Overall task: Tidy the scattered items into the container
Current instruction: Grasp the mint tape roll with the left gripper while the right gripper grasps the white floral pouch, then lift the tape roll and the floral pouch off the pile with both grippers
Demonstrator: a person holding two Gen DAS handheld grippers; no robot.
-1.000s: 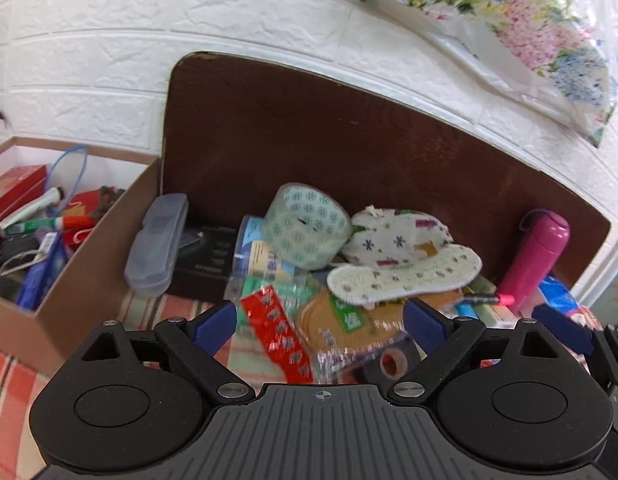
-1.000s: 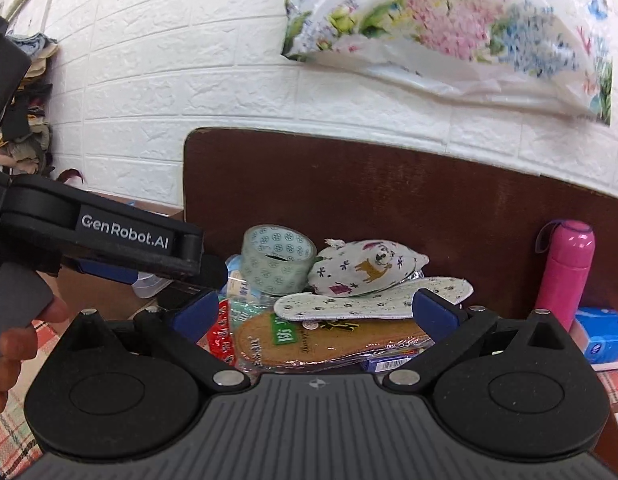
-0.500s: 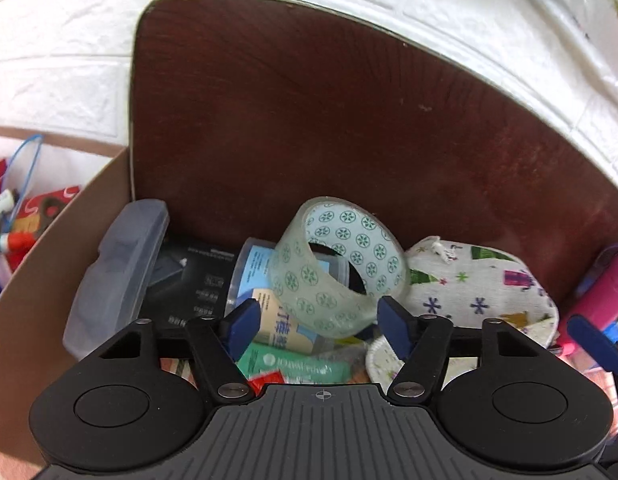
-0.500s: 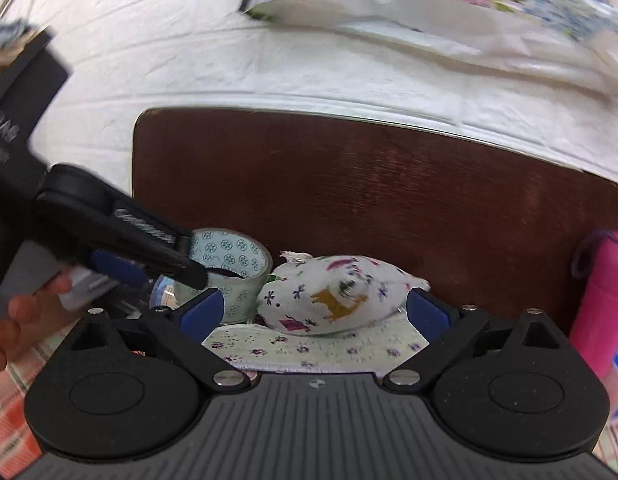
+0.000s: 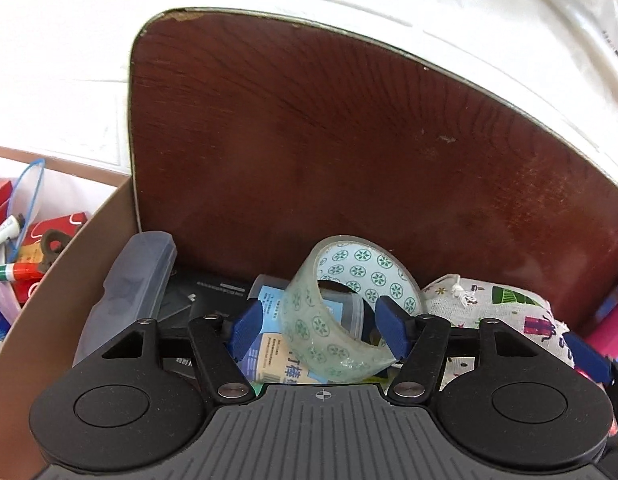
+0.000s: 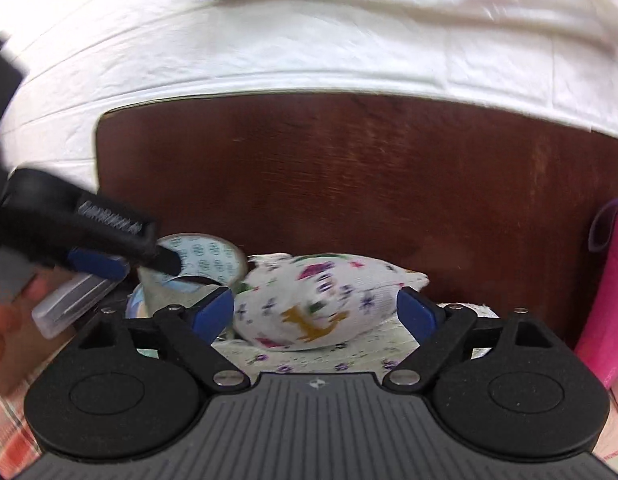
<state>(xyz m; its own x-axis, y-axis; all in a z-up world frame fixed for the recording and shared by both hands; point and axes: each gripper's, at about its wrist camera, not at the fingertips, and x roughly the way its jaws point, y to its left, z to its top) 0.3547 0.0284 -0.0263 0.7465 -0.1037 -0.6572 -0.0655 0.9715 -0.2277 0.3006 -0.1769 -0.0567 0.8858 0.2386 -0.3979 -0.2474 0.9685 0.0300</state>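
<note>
A roll of clear tape with green flower print (image 5: pixel 341 312) stands tilted on the pile. My left gripper (image 5: pixel 321 328) is open, with a blue pad on each side of the roll, the right one close to it. A white printed cloth pouch (image 6: pixel 321 304) lies on a patterned insole (image 6: pixel 349 356). My right gripper (image 6: pixel 315 314) is open, its pads either side of the pouch. The tape roll (image 6: pixel 201 260) and the left gripper's body show at the left of the right wrist view. The cardboard box (image 5: pixel 61 280) stands at the left, holding several items.
A brown wooden board (image 5: pixel 349 160) leans on the white brick wall behind the pile. A grey plastic case (image 5: pixel 129 292) and a black packet (image 5: pixel 197 300) lie by the box wall. A pink bottle (image 6: pixel 605 300) stands at the right. A plaid cloth covers the table.
Both grippers have moved forward and down into the pile. The left gripper's pads have narrowed around the tape roll; the right gripper's pads now flank the cloth pouch.
</note>
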